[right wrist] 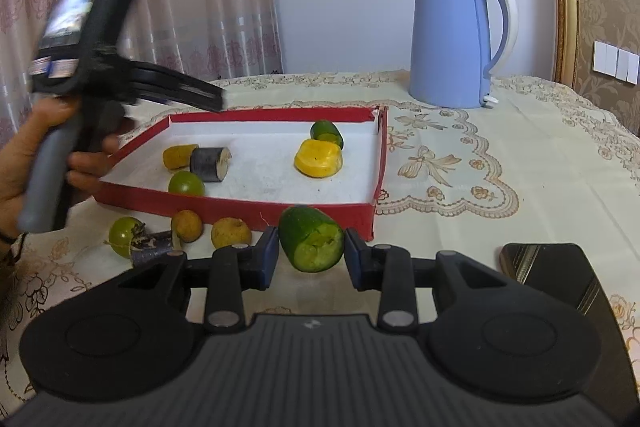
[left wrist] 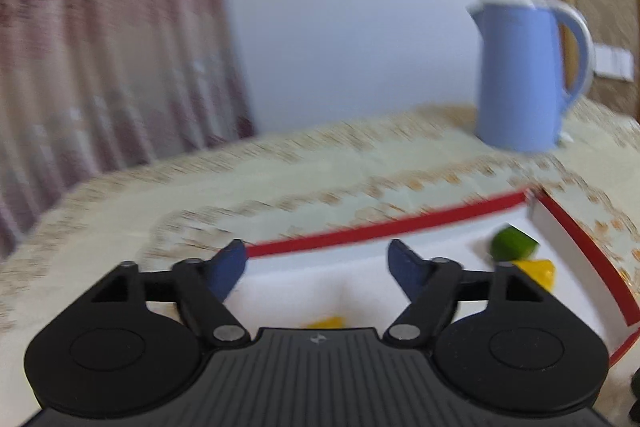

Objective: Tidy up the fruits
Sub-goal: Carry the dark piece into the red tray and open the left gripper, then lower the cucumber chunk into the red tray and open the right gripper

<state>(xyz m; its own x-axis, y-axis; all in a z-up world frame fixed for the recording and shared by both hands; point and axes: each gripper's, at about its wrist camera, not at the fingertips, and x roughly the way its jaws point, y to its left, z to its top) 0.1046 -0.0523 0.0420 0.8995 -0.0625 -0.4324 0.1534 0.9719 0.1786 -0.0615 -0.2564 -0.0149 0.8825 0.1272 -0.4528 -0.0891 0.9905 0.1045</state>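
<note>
My right gripper (right wrist: 310,247) is shut on a cut green fruit piece (right wrist: 310,241), just in front of the red tray's near wall (right wrist: 240,205). Inside the tray lie a yellow piece (right wrist: 319,159), a green piece (right wrist: 327,133), a dark purple piece (right wrist: 210,164), a yellow-brown piece (right wrist: 179,155) and a round green fruit (right wrist: 186,183). On the cloth in front lie a green fruit (right wrist: 125,231), a dark piece (right wrist: 152,247) and two brown fruits (right wrist: 187,225). My left gripper (left wrist: 316,251) is open and empty over the tray's left end, with the tray rim (left wrist: 384,225) ahead.
A blue kettle (right wrist: 452,39) stands on the embroidered tablecloth behind the tray, right of centre. A dark phone (right wrist: 552,271) lies near my right gripper on the right. A hand (right wrist: 24,147) holds the left gripper at the tray's left corner. Curtains hang behind.
</note>
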